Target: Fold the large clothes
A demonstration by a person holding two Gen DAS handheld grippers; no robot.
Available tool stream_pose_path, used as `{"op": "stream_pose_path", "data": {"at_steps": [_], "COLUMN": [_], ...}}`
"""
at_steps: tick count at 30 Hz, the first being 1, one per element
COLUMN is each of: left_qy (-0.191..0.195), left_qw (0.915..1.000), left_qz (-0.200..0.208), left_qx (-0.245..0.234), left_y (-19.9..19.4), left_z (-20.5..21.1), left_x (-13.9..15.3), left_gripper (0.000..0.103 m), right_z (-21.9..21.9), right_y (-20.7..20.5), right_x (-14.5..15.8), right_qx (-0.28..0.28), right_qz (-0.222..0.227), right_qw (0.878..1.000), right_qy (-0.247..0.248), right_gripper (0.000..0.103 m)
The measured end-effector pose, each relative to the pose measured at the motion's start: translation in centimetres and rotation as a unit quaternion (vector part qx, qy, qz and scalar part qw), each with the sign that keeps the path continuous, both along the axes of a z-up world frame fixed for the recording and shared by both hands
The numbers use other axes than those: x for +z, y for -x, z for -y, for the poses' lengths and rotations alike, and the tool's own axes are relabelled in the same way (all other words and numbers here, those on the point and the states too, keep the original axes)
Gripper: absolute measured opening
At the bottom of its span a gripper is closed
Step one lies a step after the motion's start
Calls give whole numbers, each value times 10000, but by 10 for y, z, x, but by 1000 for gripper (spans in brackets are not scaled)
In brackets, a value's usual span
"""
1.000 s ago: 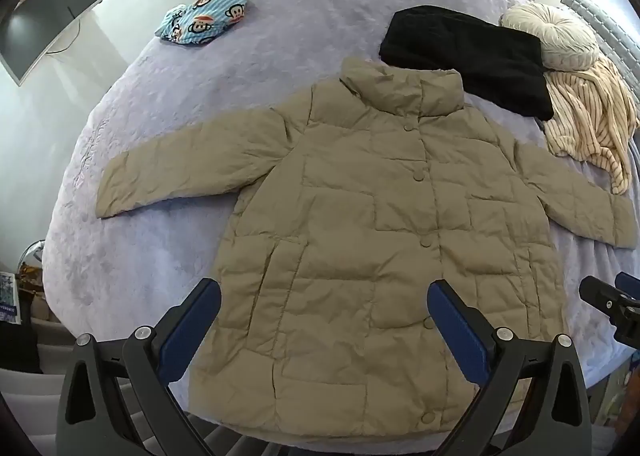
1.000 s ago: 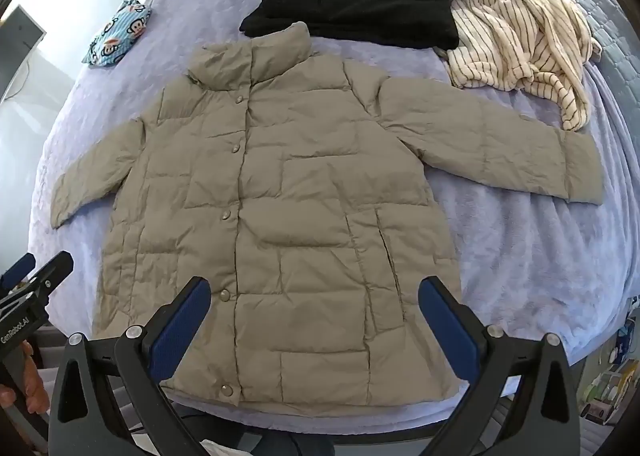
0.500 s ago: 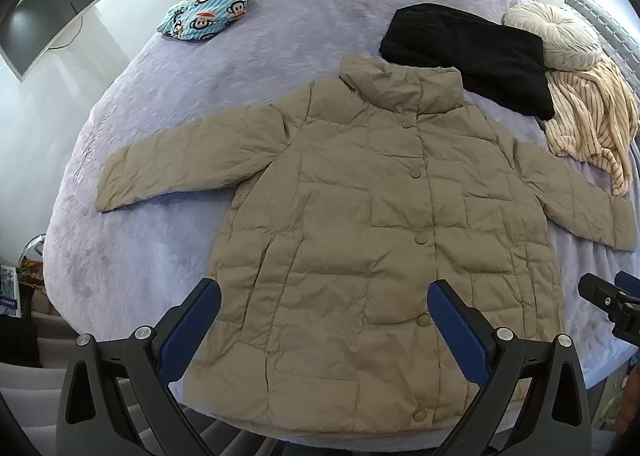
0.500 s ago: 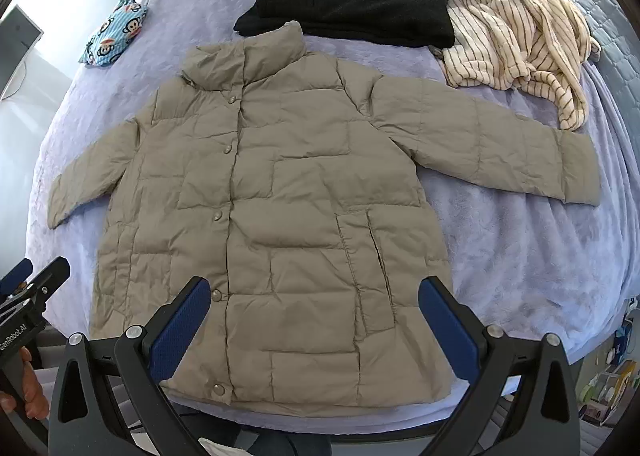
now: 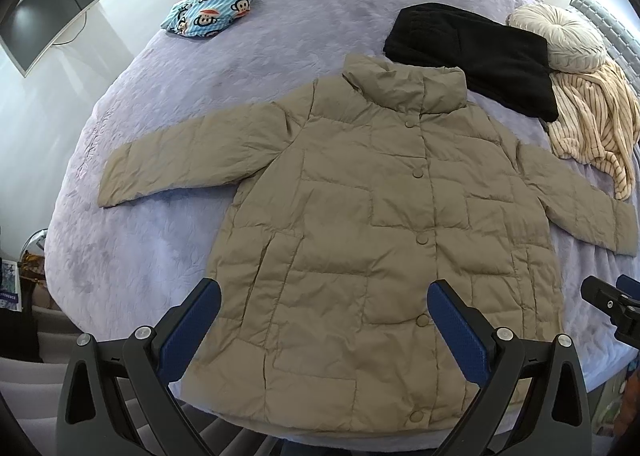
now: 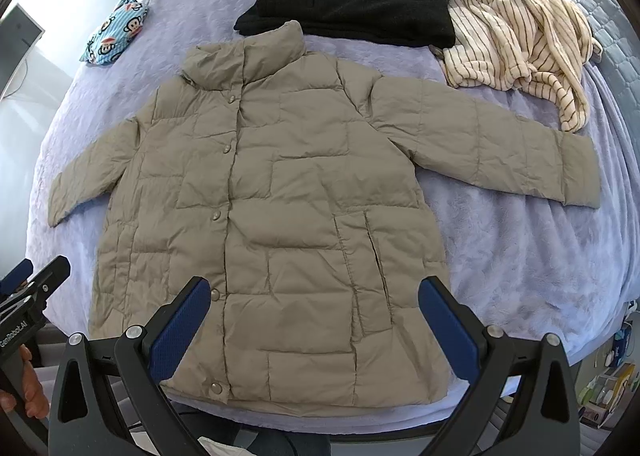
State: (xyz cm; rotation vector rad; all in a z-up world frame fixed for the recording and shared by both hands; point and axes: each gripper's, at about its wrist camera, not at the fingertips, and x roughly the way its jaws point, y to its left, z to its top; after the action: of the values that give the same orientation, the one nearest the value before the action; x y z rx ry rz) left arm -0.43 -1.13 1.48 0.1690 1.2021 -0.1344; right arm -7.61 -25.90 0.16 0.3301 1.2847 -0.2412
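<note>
A tan quilted puffer jacket (image 5: 372, 232) (image 6: 272, 208) lies flat and buttoned on a lilac bed, collar away from me, both sleeves spread out sideways. Its hem reaches the bed's near edge. My left gripper (image 5: 324, 316) hovers open above the lower part of the jacket, nothing between its blue pads. My right gripper (image 6: 316, 316) hangs open over the hem in the same way. The right gripper's tip also shows at the right edge of the left wrist view; the left gripper, held by a hand, shows at the left edge of the right wrist view.
Behind the collar lies a folded black garment (image 5: 472, 52) (image 6: 352, 0). A cream striped garment (image 5: 596, 128) (image 6: 520, 40) and a round cushion (image 5: 560, 36) sit at the far right. A blue monkey-print cloth (image 5: 212, 12) (image 6: 112, 36) lies far left. A monitor (image 5: 52, 28) hangs left.
Both grippers have drawn back slightly toward the bed's near edge; the jacket sits a little higher in both views. The jacket itself has not moved.
</note>
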Motion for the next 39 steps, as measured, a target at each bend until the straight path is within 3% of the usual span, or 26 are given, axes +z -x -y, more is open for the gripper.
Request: {"op": "stream_pose_path", "data": {"at_steps": [39], "left_qy": [-7], "left_qw": [10000], "left_qz": [3], "left_qx": [48], "left_y": [0], "left_z": [4], "left_x": [0], "left_gripper": [103], "right_z": [4], "right_y": [-1], "right_x": [-2], "right_qx": [38], "right_qz": [-27], "right_qw": [10000], "right_qy": [-13], "right_gripper": [103]}}
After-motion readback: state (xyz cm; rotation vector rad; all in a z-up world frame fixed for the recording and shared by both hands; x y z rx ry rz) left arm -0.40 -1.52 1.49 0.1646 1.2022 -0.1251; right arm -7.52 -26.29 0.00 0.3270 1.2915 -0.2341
